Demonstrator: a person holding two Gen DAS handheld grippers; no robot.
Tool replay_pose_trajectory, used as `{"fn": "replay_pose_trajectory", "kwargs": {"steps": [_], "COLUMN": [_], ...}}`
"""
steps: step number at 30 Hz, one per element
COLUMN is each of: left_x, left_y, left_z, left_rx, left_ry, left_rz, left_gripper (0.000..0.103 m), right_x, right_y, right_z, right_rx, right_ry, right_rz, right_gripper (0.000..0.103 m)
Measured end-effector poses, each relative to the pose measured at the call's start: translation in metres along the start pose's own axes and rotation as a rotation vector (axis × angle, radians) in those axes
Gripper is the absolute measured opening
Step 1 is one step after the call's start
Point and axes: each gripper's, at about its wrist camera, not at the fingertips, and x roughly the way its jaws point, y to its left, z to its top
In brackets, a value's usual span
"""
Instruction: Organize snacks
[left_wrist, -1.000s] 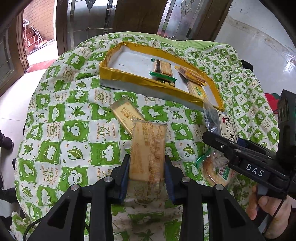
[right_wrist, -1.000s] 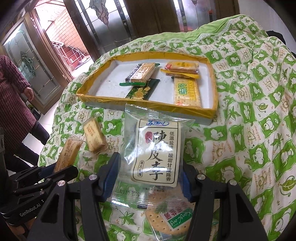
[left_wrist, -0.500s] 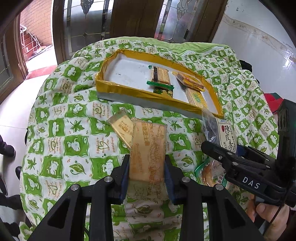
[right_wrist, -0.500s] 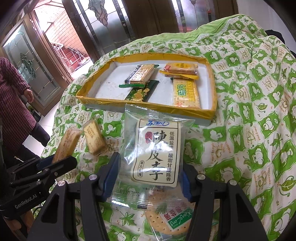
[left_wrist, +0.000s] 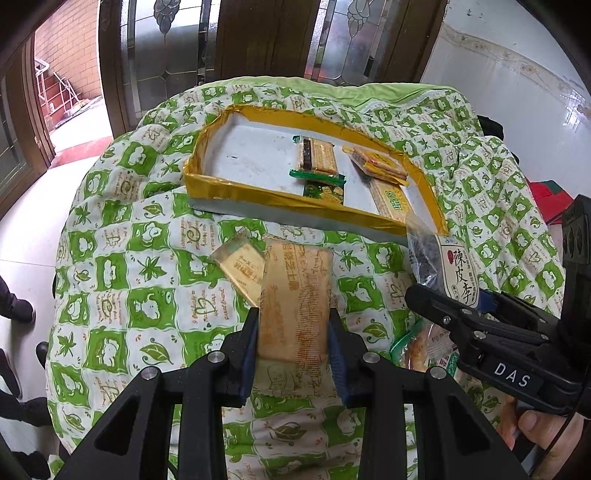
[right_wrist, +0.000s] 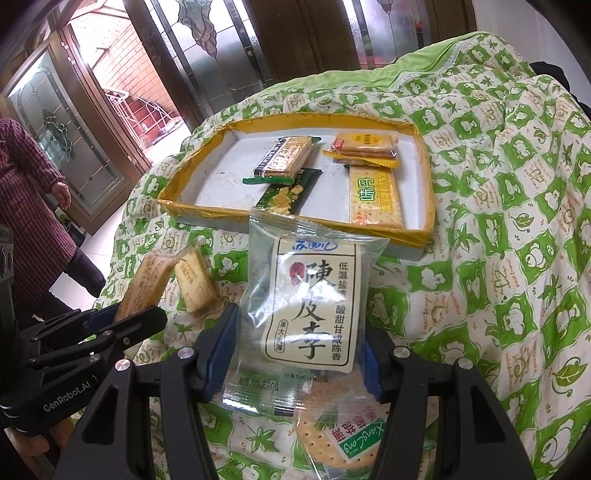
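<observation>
My left gripper (left_wrist: 293, 332) is shut on a tan biscuit packet (left_wrist: 293, 306) and holds it upright above the green-and-white cloth. A second tan packet (left_wrist: 240, 266) lies on the cloth just beyond it. My right gripper (right_wrist: 299, 343) is shut on a clear plum packet with a white label (right_wrist: 306, 295). Beneath that packet a round cracker pack (right_wrist: 340, 424) rests on the cloth. Ahead of both grippers sits the yellow-rimmed tray (right_wrist: 426, 177), with several snack packets lying in its middle and right part. The left gripper (right_wrist: 122, 321) also shows at the left of the right wrist view.
The cloth-covered table (left_wrist: 122, 280) drops away at its left and near edges. A person in a striped purple top (right_wrist: 26, 206) stands at the far left by the glass doors. The left half of the tray floor (left_wrist: 251, 162) is bare.
My left gripper has lifted the tan biscuit packet slightly and edged toward the tray. The right gripper and plum packet have not moved.
</observation>
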Motion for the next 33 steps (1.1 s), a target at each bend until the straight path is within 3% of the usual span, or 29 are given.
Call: {"fn": "replay_pose_trajectory", "kwargs": {"steps": [33], "left_x": [0.006], "left_y": [0.001], "left_z": [0.025], "left_rx": [-0.012], "left_ry": [0.014], "left_rz": [-0.046], "left_gripper": [0.035], "right_x": [-0.009], "right_y": [-0.005], "right_z": [0.015], "right_rx": [0.025], "right_ry": [-0.025], "right_rz": [0.002], "right_gripper": [0.058]}}
